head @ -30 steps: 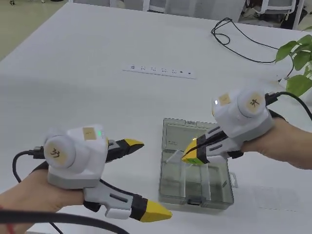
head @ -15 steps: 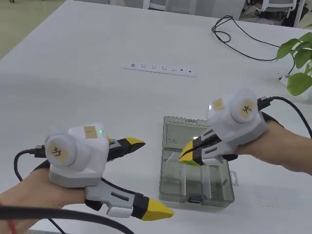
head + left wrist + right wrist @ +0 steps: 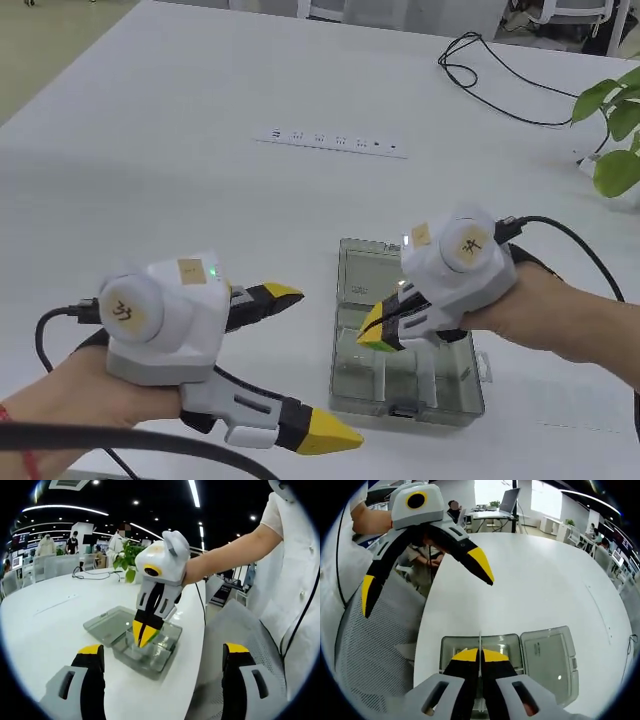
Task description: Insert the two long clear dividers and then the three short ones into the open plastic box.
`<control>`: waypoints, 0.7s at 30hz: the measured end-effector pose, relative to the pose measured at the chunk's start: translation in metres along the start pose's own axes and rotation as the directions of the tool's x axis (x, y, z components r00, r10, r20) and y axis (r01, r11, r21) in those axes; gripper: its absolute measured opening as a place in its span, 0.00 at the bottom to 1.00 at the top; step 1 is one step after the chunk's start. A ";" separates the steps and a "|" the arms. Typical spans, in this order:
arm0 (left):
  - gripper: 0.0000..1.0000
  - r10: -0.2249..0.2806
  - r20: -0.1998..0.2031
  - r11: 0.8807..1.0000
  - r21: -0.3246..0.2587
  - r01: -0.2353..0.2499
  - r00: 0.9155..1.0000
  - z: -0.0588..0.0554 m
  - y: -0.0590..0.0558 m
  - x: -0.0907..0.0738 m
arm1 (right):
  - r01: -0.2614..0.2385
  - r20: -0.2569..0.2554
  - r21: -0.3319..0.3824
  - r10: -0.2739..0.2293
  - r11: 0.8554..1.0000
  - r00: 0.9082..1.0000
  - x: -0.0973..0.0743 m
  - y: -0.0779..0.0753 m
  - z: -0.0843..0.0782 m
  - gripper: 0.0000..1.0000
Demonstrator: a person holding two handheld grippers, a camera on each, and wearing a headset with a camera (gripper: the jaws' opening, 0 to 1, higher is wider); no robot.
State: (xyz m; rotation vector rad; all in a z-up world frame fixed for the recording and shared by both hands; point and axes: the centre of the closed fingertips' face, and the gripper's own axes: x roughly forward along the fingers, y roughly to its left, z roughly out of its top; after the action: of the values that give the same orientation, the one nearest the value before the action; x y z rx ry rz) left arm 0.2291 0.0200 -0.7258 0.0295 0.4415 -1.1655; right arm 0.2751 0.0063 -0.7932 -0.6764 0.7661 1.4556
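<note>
The open clear plastic box point(image 3: 346, 388) lies on the white table, its lid point(image 3: 362, 266) folded back flat. Clear dividers point(image 3: 381, 372) stand inside it. My right gripper point(image 3: 372, 338) hovers over the box's left half, shut on a thin clear divider point(image 3: 480, 641) that I see edge-on between its jaws point(image 3: 480, 655), above the box point(image 3: 457, 643) and its lid point(image 3: 547, 655). My left gripper point(image 3: 318, 365) is open and holds nothing, just left of the box. From the left gripper view, the right gripper point(image 3: 142, 637) points down into the box point(image 3: 155, 664).
A white power strip point(image 3: 330, 142) lies further back on the table. A black cable point(image 3: 490, 78) loops at the far right near a green plant point(image 3: 615, 125). The table's near edge runs just below the box.
My right gripper has moved a little left and down toward the box with the divider in it. My left gripper stays open in much the same place.
</note>
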 end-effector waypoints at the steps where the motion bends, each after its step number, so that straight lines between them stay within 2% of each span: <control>1: 1.00 0.000 0.001 1.000 0.000 0.000 1.000 0.000 0.000 0.000 | -0.001 -0.001 -0.002 0.001 1.000 1.000 0.001 0.000 0.000 0.03; 13: 1.00 -0.007 -0.001 1.000 0.001 0.007 1.000 -0.001 0.000 0.001 | -0.004 -0.045 0.006 0.004 1.000 0.999 0.015 0.001 -0.008 0.03; 21: 1.00 -0.008 0.001 1.000 0.000 0.008 1.000 0.000 0.000 0.001 | -0.004 -0.081 -0.017 0.002 1.000 0.997 0.017 0.001 -0.011 0.03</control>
State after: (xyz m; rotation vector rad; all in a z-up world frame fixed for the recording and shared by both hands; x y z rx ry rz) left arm 0.2291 0.0187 -0.7261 0.0274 0.4408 -1.1736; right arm 0.2729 0.0083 -0.8132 -0.7514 0.8181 1.4459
